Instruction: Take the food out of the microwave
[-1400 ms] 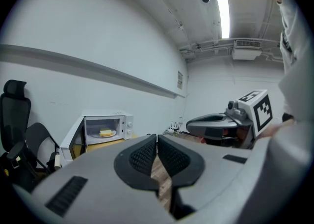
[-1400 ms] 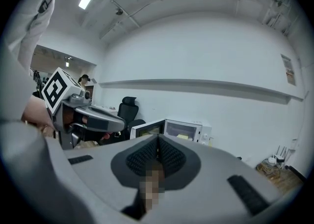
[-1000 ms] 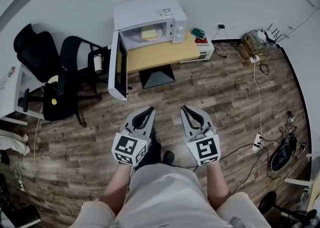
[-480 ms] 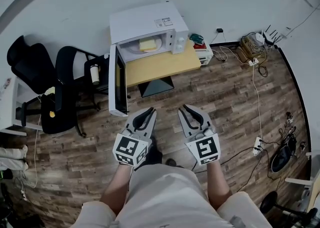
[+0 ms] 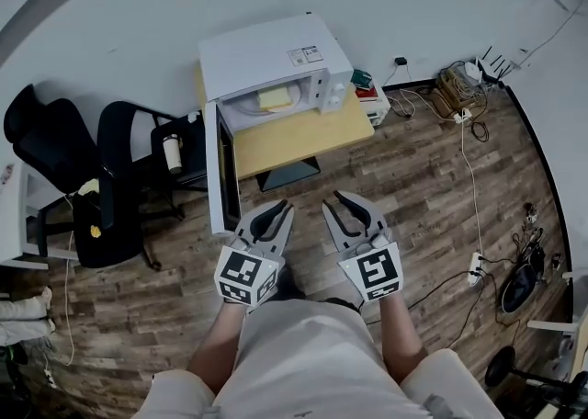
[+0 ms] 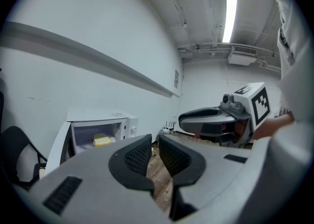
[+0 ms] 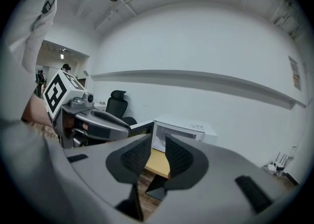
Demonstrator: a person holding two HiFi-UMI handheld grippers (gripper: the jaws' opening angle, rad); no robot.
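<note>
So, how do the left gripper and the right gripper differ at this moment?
The left gripper has its tongs nearly together, with a thin slit; the right gripper has its tongs wider apart, having just been opening. In the head view the left gripper is beside the open microwave door; the right gripper is farther from it. Both hold nothing, and neither has reached the food.

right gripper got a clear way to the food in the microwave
Likely yes: the door hangs open and nothing blocks the food, though the right gripper, jaws just opening and empty, is short of the table.
</note>
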